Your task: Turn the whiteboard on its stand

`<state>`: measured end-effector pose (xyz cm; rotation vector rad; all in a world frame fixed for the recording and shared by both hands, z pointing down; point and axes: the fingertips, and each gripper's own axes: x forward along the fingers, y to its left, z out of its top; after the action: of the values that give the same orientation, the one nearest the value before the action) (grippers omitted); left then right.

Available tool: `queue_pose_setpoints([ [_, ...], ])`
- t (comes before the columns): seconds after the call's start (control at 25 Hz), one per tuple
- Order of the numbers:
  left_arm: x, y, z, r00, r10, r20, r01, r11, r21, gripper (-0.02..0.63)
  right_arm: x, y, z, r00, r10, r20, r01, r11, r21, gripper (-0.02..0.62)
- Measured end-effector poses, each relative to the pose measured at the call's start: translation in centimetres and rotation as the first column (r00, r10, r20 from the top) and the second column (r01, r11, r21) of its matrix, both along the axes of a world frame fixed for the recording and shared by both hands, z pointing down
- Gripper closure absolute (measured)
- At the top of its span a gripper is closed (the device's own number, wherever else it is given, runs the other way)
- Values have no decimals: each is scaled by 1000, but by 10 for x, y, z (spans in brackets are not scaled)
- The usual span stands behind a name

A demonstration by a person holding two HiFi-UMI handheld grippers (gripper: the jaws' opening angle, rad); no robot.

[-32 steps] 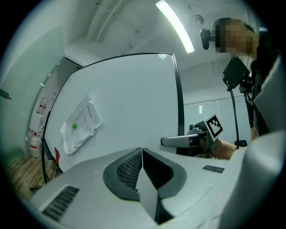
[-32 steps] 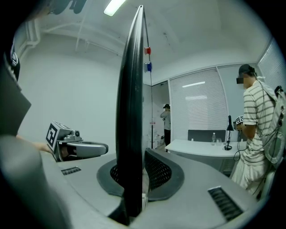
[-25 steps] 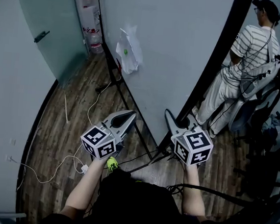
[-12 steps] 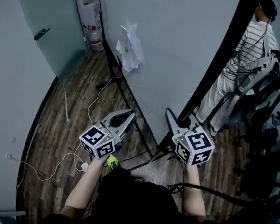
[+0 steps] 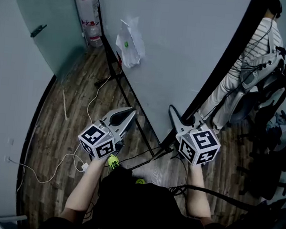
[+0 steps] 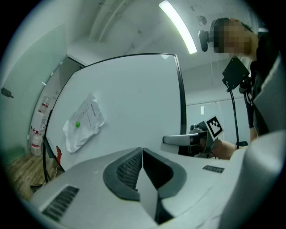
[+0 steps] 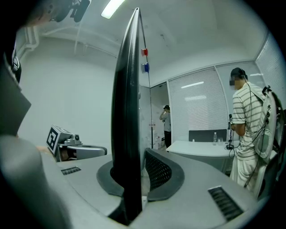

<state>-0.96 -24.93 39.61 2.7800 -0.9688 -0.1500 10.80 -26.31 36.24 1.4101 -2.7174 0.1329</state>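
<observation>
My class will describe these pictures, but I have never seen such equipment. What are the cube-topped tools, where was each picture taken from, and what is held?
A person holds a tool in each hand. Each tool ends in a two-jaw gripper, and the patterned cube is part of it. The wide picture comes from a camera on the person's head, looking down. The other two come from cameras riding on the grippers. The right gripper is clamped on the black edge of the whiteboard, which stands on the floor. The left gripper is shut and empty, pointing at the board's white face. A crumpled sheet hangs there.
</observation>
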Motion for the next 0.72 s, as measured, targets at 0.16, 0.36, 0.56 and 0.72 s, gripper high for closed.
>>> queue_pose_setpoints([
  [0.16, -4, -5, 4, 1000, -7, -2, 7, 1000, -2, 595, -2, -12, 4, 1000, -4, -4, 4, 1000, -6, 535],
  [0.36, -9, -11, 12, 1000, -28, -2, 28, 1000, -13, 595, -5, -32, 11, 1000, -21, -4, 21, 1000, -12, 535],
  [0.56, -24, -15, 14, 999, -41, -6, 41, 999, -17, 595, -23, -53, 10, 999, -33, -8, 33, 999, -13, 535],
  [0.72, -45, -15, 13, 999, -50, -7, 50, 999, -17, 595, -45, -66, 8, 999, -37, -18, 37, 999, -11, 535],
])
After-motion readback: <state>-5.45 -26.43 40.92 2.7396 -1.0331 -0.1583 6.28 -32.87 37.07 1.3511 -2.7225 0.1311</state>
